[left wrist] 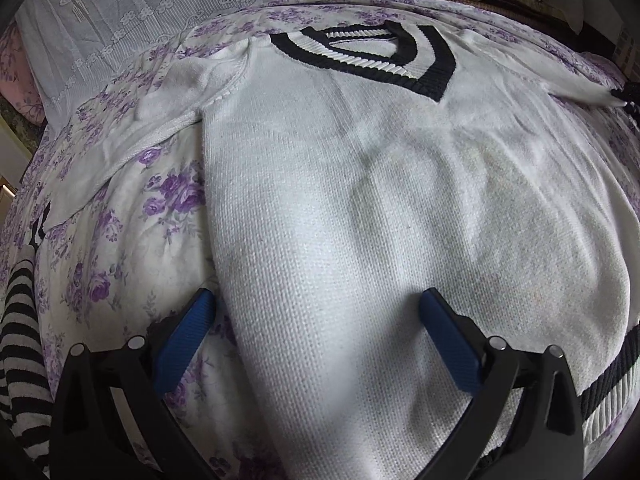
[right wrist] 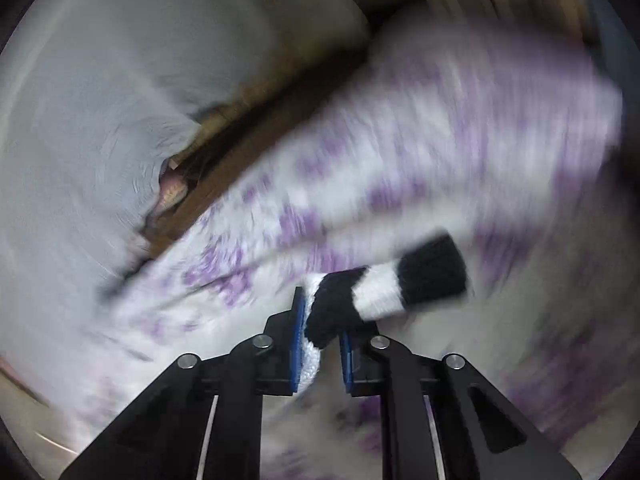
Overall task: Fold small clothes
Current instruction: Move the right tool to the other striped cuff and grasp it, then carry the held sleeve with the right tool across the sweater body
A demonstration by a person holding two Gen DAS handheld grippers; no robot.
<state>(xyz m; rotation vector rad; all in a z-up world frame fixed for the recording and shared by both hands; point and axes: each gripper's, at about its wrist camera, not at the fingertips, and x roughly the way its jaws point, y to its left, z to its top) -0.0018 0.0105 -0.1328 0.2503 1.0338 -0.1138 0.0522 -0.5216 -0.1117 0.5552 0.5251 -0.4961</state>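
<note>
Bare bedspread point(left wrist: 132, 248) left of sweater point(left wrist: 360, 200)

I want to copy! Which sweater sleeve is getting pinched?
The white knit sleeve with the black-striped cuff, clamped in the right gripper; the other sleeve lies flat, untouched.

Purple-flowered bedsheet point(left wrist: 120, 240) across the bed; pale lace pillow point(left wrist: 132, 20) at eleven o'clock; black-and-white striped cloth point(left wrist: 20, 340) at eight o'clock.
</note>
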